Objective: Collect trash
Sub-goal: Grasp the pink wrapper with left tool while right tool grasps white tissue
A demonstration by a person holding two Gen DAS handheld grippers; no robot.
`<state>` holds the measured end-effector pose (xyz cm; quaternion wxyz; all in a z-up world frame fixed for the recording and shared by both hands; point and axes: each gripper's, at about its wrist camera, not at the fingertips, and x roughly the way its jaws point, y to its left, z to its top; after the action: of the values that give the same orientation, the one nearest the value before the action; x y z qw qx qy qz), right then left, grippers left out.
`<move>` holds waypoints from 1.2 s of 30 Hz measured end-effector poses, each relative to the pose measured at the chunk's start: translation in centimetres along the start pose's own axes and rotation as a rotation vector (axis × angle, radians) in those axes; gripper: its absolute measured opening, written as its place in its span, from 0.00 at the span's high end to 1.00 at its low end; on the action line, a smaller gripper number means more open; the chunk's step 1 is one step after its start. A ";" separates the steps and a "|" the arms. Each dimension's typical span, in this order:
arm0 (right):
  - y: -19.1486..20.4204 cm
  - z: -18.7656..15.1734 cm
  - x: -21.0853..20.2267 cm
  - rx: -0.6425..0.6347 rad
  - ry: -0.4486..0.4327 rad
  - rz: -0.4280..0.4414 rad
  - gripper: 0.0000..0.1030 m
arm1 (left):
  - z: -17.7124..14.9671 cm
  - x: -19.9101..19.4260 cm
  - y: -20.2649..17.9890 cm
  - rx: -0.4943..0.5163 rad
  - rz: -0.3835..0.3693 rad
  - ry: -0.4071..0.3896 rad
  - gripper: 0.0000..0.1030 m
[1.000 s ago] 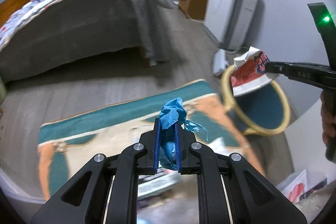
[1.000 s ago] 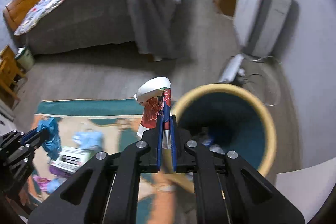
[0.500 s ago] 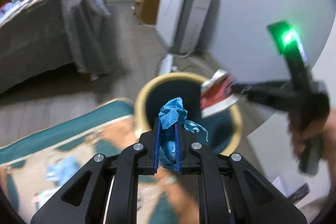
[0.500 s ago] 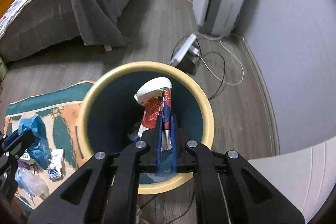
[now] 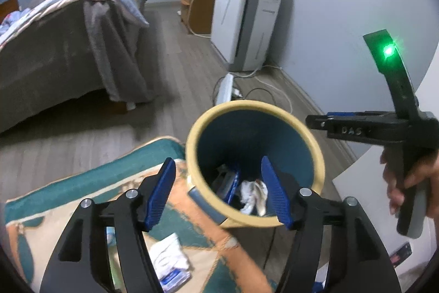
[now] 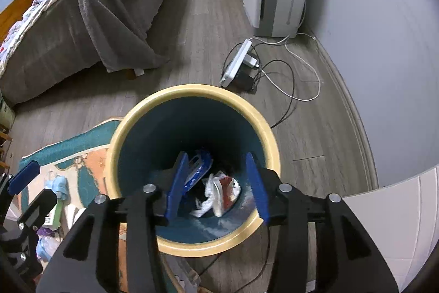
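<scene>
I am hovering both grippers over the round bin (image 6: pixel 192 246). My left gripper (image 5: pixel 219 190) and right gripper (image 6: pixel 216 186) are opening, gripping nothing; crumpled trash (image 6: pixel 219 191) is lying at the bin's bottom.

The lower part of the trash bin (image 6: pixel 192 92) is lying behind the right tool (image 6: pixel 216 183), whose jaws are opening with nothing between them. Items at the bin's bottom (image 6: pixel 216 194) are showing as a white and red crumple and a blue packet, too dark to identify. The bed (image 5: pixel 55 45) is running off the left edge. Litter on the rug (image 5: pixel 170 257) is partly hiding behind the left tool (image 5: pixel 219 191).
</scene>
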<state>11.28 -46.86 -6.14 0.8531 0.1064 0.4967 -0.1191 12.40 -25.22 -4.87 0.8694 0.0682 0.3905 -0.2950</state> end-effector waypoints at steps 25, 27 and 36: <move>18.7 -5.7 -1.8 -0.398 0.010 0.095 0.06 | -11.4 -15.0 16.4 -0.247 0.397 0.023 0.06; 19.7 -6.3 -1.2 -0.405 0.031 0.098 0.06 | -12.4 -15.3 17.6 -0.267 0.411 0.023 0.06; 23.6 -8.9 1.5 -0.429 0.132 0.097 0.06 | -17.4 -14.8 20.5 -0.290 0.394 0.138 0.06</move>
<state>11.93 -21.96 -10.26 0.8265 -0.0461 0.5598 0.0375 5.21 4.41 -8.42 0.8821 0.0377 0.4663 -0.0552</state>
